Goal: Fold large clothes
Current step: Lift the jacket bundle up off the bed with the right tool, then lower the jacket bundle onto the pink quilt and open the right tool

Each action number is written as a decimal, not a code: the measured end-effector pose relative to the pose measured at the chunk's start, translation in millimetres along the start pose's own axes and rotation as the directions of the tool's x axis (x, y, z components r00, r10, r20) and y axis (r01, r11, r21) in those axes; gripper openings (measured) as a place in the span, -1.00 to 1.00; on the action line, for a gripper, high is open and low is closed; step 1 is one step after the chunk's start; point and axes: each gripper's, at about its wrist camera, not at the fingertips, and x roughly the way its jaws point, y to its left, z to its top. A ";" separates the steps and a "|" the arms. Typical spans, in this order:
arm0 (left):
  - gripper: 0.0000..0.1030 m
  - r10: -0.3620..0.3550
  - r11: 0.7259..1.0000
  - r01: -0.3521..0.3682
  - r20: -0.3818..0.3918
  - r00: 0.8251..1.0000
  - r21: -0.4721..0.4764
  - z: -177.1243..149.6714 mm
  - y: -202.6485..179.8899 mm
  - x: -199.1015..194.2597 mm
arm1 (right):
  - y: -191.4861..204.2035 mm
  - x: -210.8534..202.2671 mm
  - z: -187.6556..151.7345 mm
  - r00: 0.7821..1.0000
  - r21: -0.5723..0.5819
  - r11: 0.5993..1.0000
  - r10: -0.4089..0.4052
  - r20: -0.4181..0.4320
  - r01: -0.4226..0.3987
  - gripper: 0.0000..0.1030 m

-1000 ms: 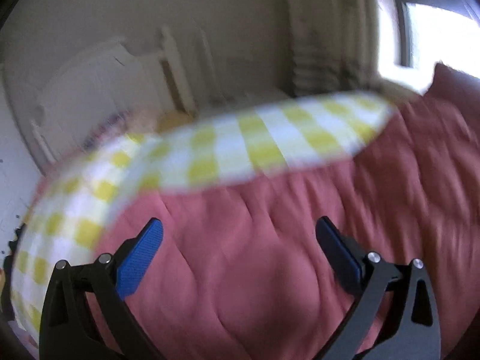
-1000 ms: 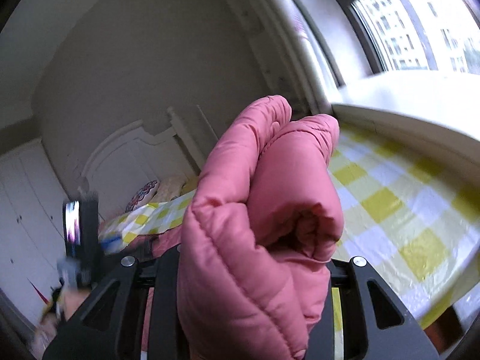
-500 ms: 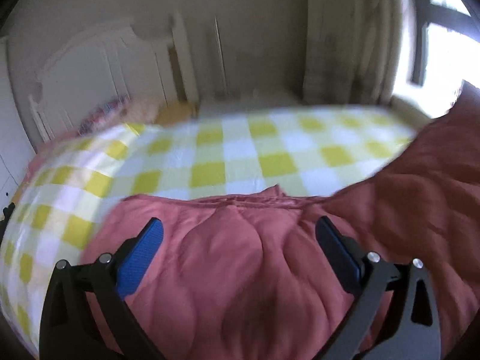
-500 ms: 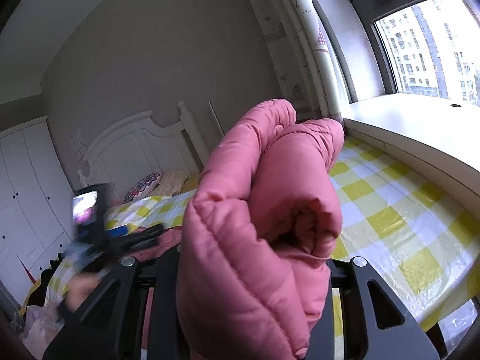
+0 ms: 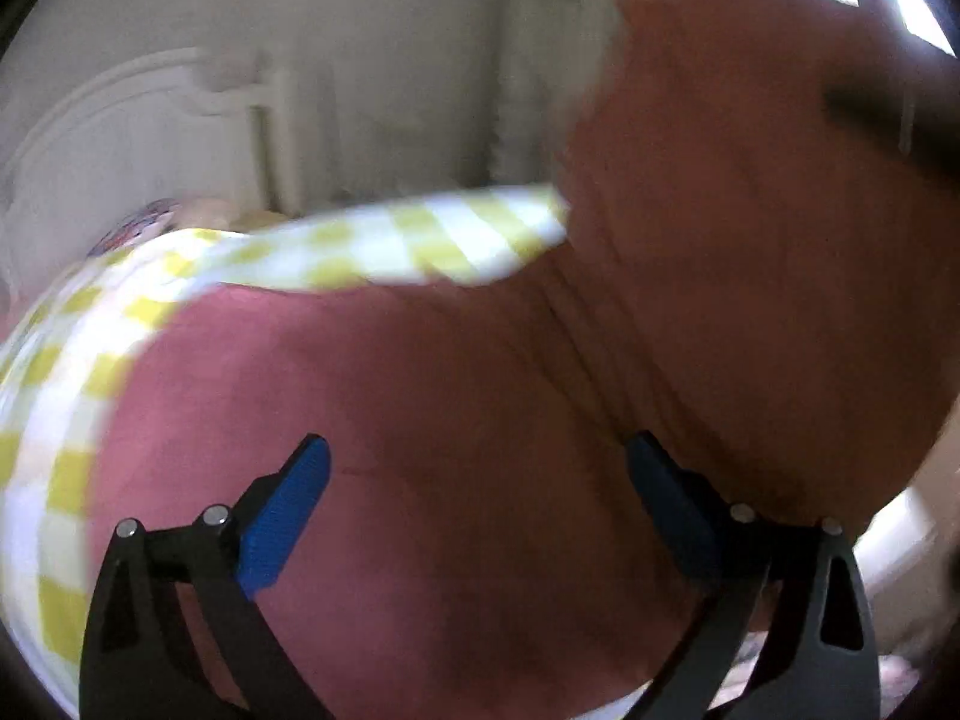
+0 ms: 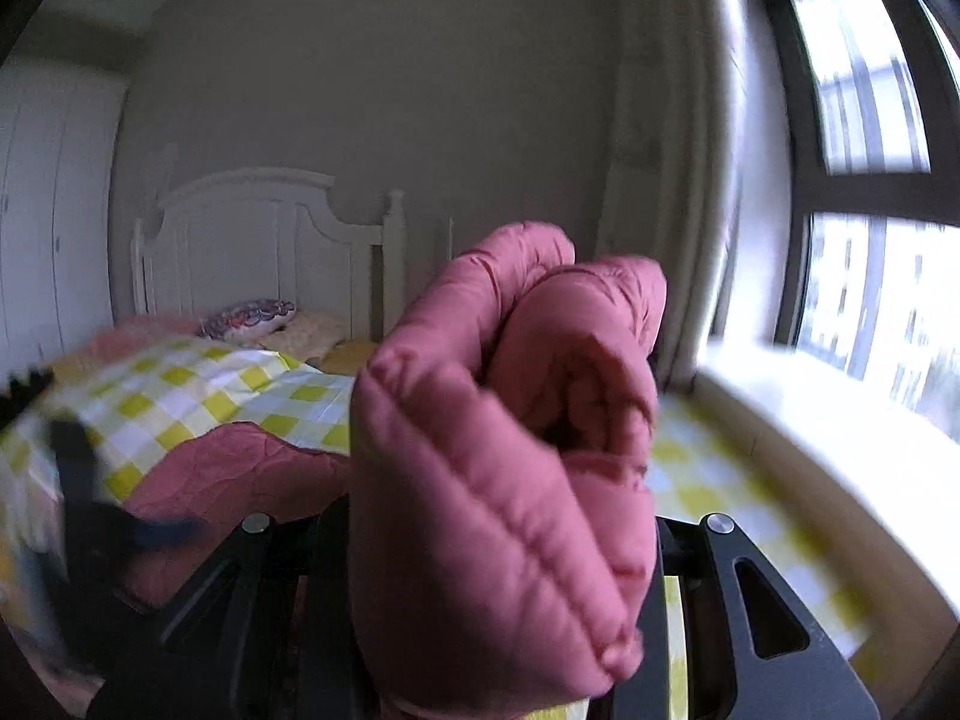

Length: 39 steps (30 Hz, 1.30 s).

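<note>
- Right gripper: black frame, its fingers clamped on a thick bunched fold of the pink quilted padded jacket; the fold fills the middle of the right wrist view and rises above the frame.
- Left gripper: blue-padded fingers set wide apart with nothing between them, hovering over the jacket's flat panel.
- Surface: the rest of the jacket lies spread on a bed covered by a yellow-and-white checked sheet; in the left wrist view a raised part of it hangs at the right, blurred.
- Edges: bare sheet shows beyond the jacket's far hem and along the window side.
- A pale window ledge runs beside the bed on the right, below a dark-framed window.
- Far end: patterned pillow against a white wooden headboard; white wardrobe doors at the left; plain grey wall behind.
</note>
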 end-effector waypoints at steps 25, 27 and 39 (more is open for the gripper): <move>0.95 -0.092 0.993 0.099 -0.106 0.990 0.068 87.4 91.3 -10.1 | 255.3 30.3 -131.2 0.997 -0.777 0.625 0.065 -0.044 -0.075 0.01; 0.95 -0.065 0.996 0.077 -0.203 0.977 0.052 95.8 97.0 35.0 | 255.5 26.2 -133.5 0.997 -0.779 0.624 0.069 -0.032 -0.068 0.02; 0.96 0.140 0.989 -0.148 -0.214 0.967 -0.023 52.3 156.4 110.9 | 151.4 -59.4 -85.1 0.888 -0.489 0.752 0.445 -0.117 -0.442 0.67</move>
